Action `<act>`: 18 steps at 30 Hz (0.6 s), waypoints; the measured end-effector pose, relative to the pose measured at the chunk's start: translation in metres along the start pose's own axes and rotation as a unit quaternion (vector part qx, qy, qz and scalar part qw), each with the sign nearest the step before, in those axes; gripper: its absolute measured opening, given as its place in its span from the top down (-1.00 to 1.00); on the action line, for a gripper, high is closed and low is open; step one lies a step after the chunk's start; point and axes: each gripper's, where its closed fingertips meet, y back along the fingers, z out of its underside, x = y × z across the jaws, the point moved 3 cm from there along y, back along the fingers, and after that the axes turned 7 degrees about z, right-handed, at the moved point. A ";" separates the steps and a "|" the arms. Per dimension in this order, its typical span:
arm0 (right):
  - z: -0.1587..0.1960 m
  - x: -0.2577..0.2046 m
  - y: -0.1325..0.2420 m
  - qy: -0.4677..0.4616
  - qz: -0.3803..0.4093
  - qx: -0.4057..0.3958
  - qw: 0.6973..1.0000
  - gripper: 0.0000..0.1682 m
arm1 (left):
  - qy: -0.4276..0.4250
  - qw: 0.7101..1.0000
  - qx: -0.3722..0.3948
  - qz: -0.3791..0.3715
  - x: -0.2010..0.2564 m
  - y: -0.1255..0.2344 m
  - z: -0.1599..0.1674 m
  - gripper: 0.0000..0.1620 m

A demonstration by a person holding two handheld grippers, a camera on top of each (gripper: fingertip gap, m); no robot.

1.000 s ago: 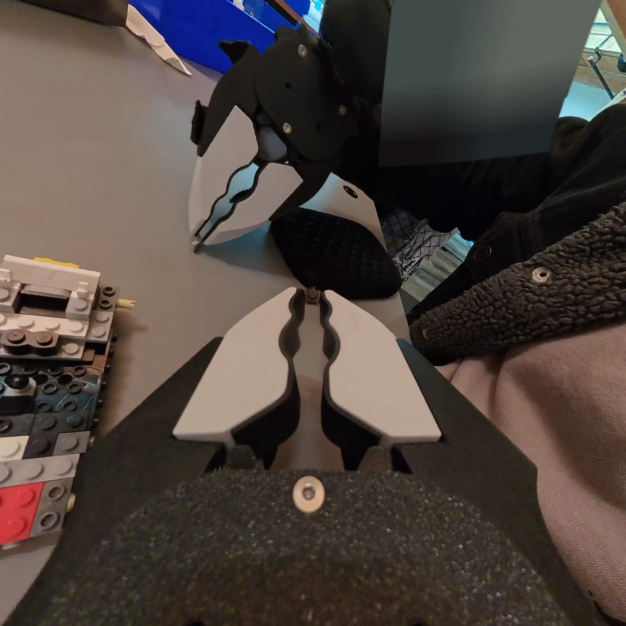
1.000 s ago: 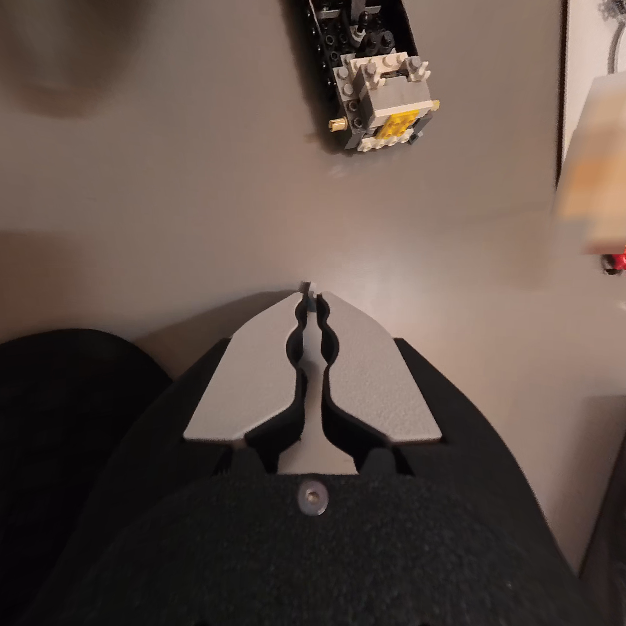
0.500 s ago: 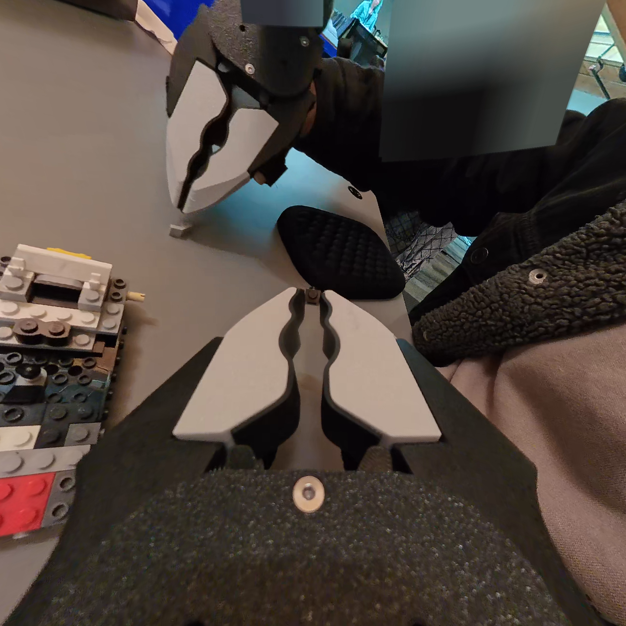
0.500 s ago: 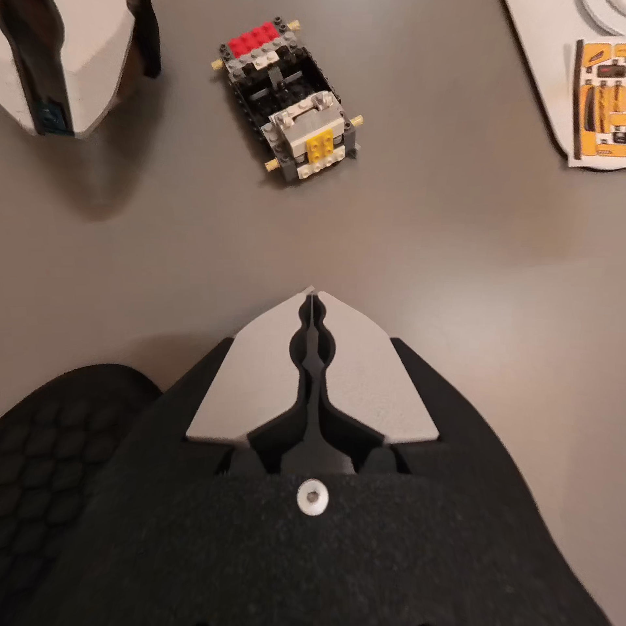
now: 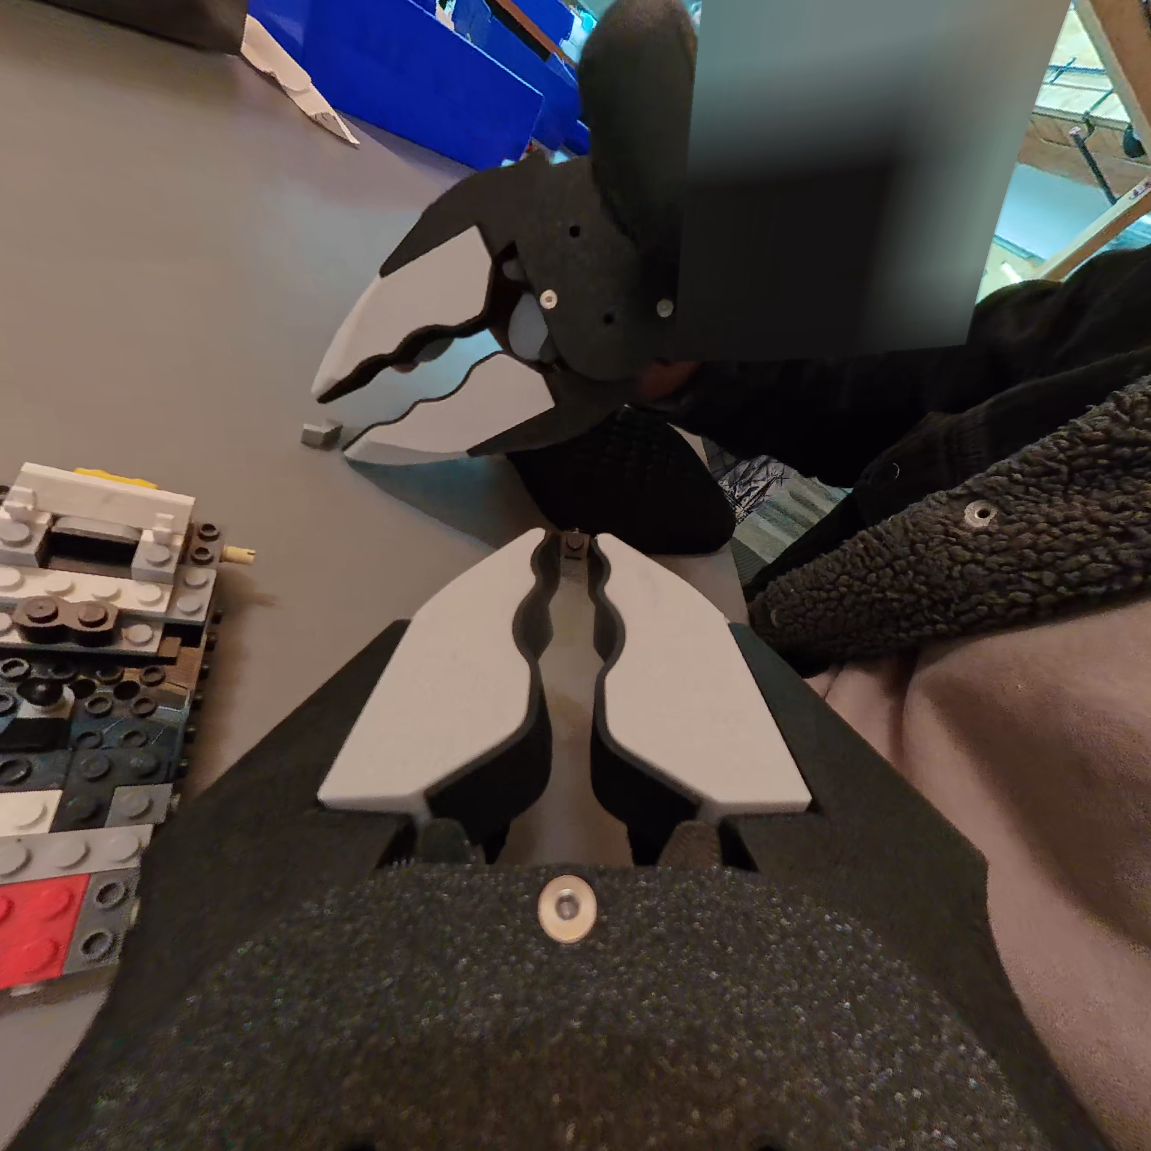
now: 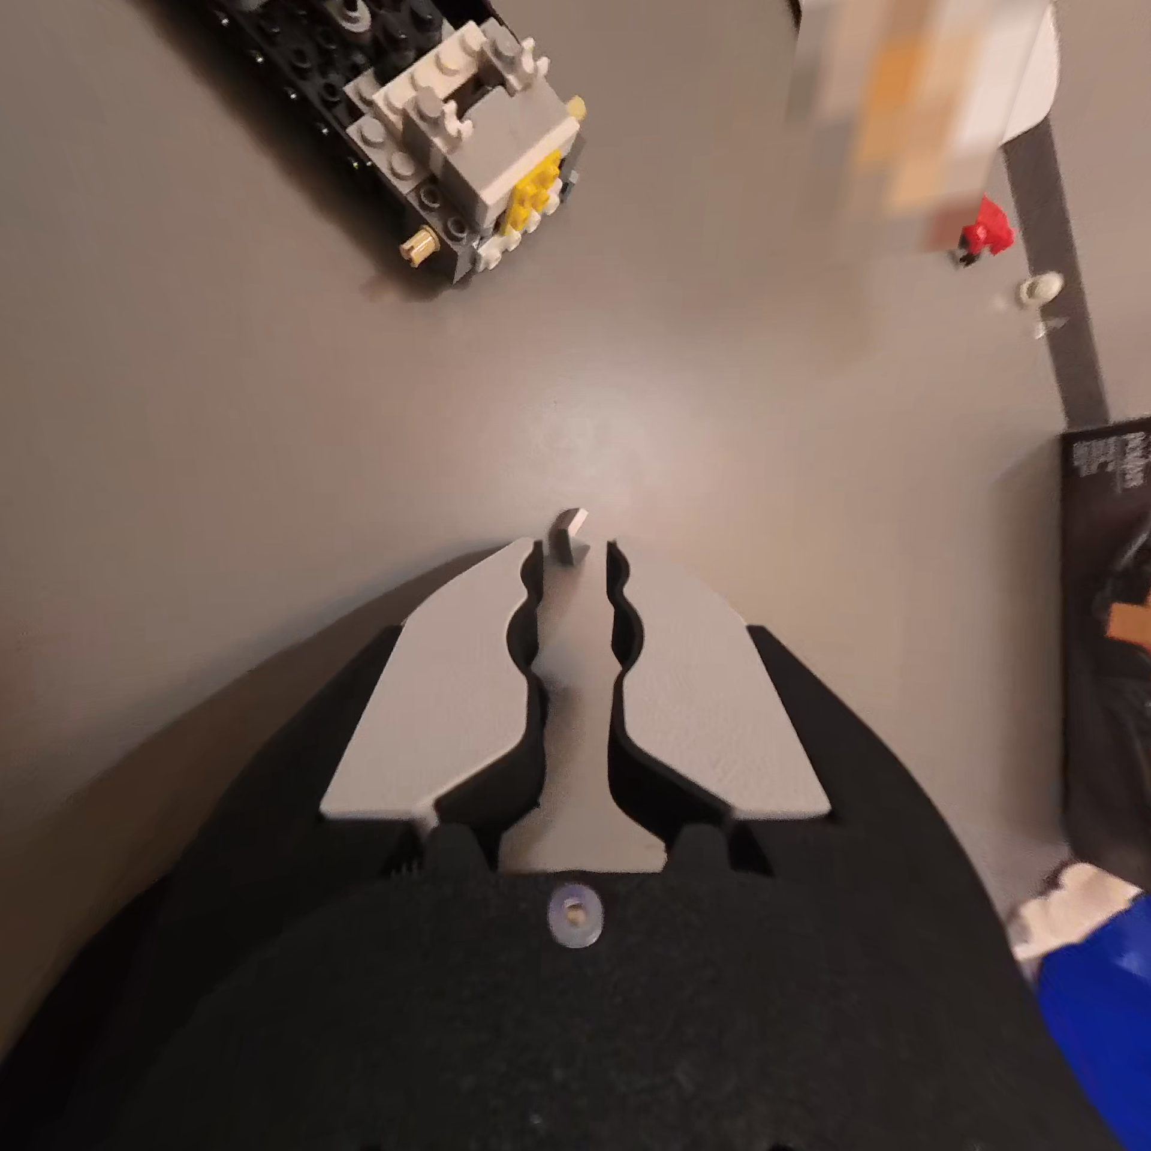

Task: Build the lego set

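Note:
My left gripper [image 5: 572, 540] is shut on a small dark lego piece [image 5: 572, 548] at its tips, held low beside the part-built lego car [image 5: 93, 654] on the left. My right gripper [image 6: 570, 547] is open and tilted down onto the grey table [image 6: 249, 436]. A small light grey lego piece [image 6: 568, 537] lies on the table between its fingertips, touching neither that I can see. In the left wrist view the right gripper [image 5: 333, 418] stands open over that grey piece [image 5: 321, 434]. The car [image 6: 461, 137] lies beyond it at the upper left.
A person's dark sleeve [image 5: 934, 560] lies right of my left gripper. Blue bins [image 5: 423, 81] stand at the far table edge. A blurred instruction sheet [image 6: 934, 93], a small red piece [image 6: 984, 236] and a black booklet [image 6: 1108, 529] lie right of my right gripper. Tip to tip, the grippers are about 12 cm apart.
My right gripper, raised and shut half a second ago with the grey piece left on the table, has come back down and opened around the piece. My left gripper has barely moved.

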 end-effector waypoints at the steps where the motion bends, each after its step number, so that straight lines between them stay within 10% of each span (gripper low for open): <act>1: 0.000 -0.001 -0.002 -0.017 -0.005 -0.003 1.000 0.82 | -0.002 1.000 0.000 0.001 0.001 0.000 0.000 0.89; 9: -0.003 -0.001 -0.003 -0.086 -0.103 0.037 0.990 0.93 | -0.011 1.000 0.004 0.004 0.006 0.002 -0.004 0.89; 13: -0.032 -0.009 0.033 -0.222 -0.349 0.157 0.897 0.93 | 0.000 1.000 0.008 -0.004 0.001 0.004 -0.004 0.89; 18: -0.051 -0.010 0.063 -0.264 -0.447 0.252 0.816 0.93 | 0.042 0.999 0.026 -0.008 -0.010 0.007 -0.003 0.89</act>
